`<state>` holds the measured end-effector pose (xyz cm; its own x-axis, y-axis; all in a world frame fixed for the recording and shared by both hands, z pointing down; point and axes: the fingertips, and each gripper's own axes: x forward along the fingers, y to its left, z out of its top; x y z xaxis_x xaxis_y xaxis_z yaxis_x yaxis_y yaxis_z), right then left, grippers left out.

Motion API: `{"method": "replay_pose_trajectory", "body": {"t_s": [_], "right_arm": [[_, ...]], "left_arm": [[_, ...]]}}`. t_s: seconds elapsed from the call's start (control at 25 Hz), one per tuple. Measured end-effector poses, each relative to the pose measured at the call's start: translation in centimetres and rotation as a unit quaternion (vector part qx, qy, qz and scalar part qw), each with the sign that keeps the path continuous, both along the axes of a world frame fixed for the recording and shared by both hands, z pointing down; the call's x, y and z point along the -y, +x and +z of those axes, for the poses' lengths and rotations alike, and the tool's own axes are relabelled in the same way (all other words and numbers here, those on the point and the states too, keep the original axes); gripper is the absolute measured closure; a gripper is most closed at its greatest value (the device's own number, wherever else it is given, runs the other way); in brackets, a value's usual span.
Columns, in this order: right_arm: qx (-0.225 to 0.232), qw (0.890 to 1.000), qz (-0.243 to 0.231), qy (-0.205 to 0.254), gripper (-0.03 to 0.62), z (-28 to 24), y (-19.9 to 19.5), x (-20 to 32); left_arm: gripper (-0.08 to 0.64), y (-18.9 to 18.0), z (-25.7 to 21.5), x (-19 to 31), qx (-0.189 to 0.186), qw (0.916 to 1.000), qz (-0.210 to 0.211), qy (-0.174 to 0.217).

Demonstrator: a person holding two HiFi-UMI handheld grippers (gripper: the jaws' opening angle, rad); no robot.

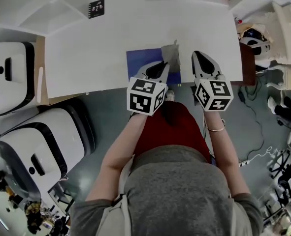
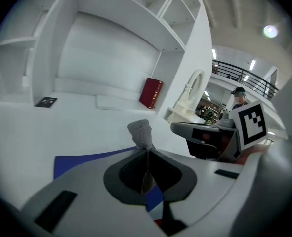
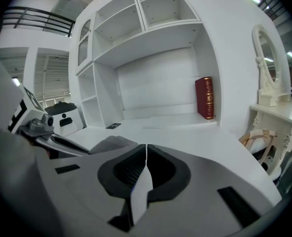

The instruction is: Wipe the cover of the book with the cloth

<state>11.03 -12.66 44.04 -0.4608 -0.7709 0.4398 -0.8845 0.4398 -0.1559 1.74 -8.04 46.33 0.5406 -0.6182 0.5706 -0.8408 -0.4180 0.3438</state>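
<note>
At the near edge of the white table (image 1: 111,38), you are clenching the grey cloth (image 2: 140,131) in your left gripper (image 2: 146,154), its bunched end sticking up past the jaw tips. It is hanging right over the blue book (image 1: 138,60), which is lying flat beneath that gripper. Just beside it, your right gripper (image 3: 146,154) is resting clenched on nothing. Print on the small black card (image 1: 96,9) and on the red book (image 3: 205,98) is too small to read.

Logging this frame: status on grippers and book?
Left gripper shut on grey knitted cloth. Right gripper shut, empty. Flat blue book beneath left gripper. No obstruction seen.
</note>
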Motion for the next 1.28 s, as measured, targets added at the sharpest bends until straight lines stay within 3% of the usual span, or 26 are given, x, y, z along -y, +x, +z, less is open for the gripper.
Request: {"method": "replay_pose_trajectory", "body": {"t_s": [0.12, 0.32, 0.48, 0.88, 1.28], "right_arm": [[0.005, 1.000, 0.019, -0.003, 0.561, -0.1, 1.5, -0.5], [0.013, 0.999, 0.029, -0.015, 0.561, 0.6, 2.6, -1.2], [0.010, 1.000, 0.014, -0.026, 0.561, 1.7, 1.2, -1.6], [0.007, 0.998, -0.057, -0.032, 0.561, 2.3, -4.7, -1.2], [0.001, 0.996, -0.088, -0.025, 0.561, 1.6, -7.4, -0.8]], "left_arm": [[0.535, 2.8, 0.7, 0.1, -0.001, 0.9995, 0.031, -0.007], [0.535, 2.6, 3.0, -0.3, 0.013, 0.9989, 0.024, -0.037], [0.535, 0.0, 4.7, -0.9, 0.042, 0.9979, 0.003, -0.050], [0.535, -7.7, 6.2, -2.4, 0.075, 0.9923, -0.069, -0.070], [0.535, -16.1, 7.0, -5.7, 0.114, 0.9766, -0.156, -0.094]]}}
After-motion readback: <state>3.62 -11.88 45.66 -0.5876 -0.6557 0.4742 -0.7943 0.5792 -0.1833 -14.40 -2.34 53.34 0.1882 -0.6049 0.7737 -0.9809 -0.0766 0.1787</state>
